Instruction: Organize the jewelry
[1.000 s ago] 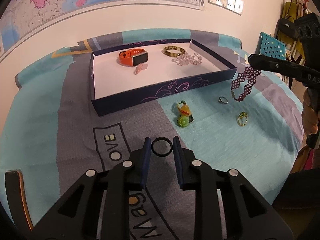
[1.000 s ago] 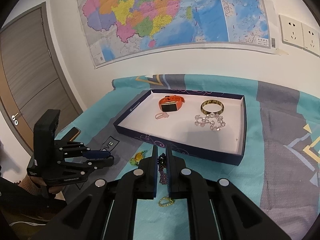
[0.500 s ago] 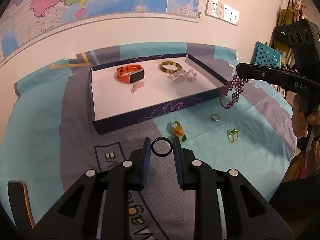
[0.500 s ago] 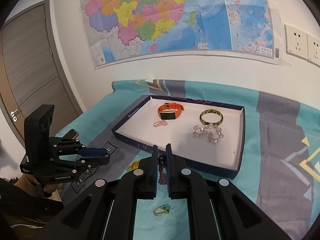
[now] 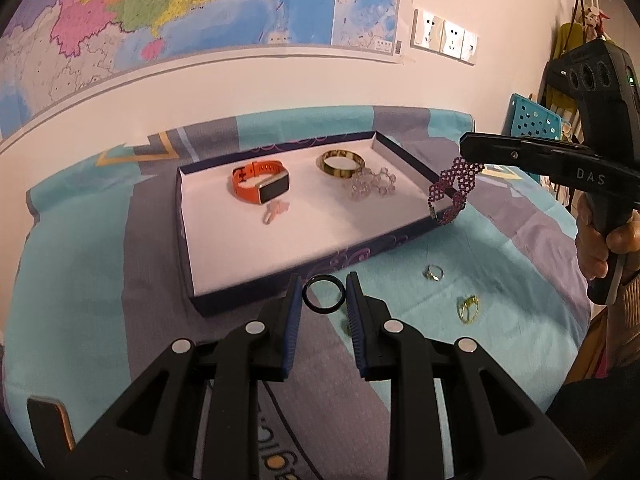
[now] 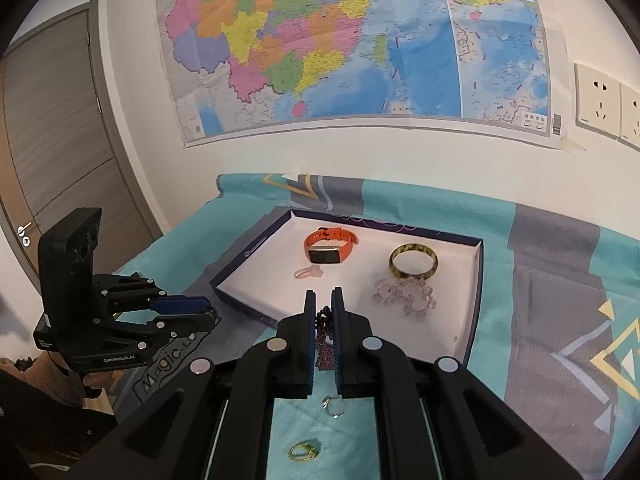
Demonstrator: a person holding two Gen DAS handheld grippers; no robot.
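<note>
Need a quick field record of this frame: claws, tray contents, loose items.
left claw: shut on black ring, near tray's front wall
right claw: shut on magenta beaded bracelet, dangling at tray's right edge
tray: orange smartwatch, gold bangle, clear bead bracelet, small pink piece
loose on cloth: silver ring, gold ring

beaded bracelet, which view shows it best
The left wrist view. There the beaded bracelet hangs free from the right tool, so its full purple lattice loop shows against the tray. In the right wrist view only a thin strip shows between that tool's fingers.
</note>
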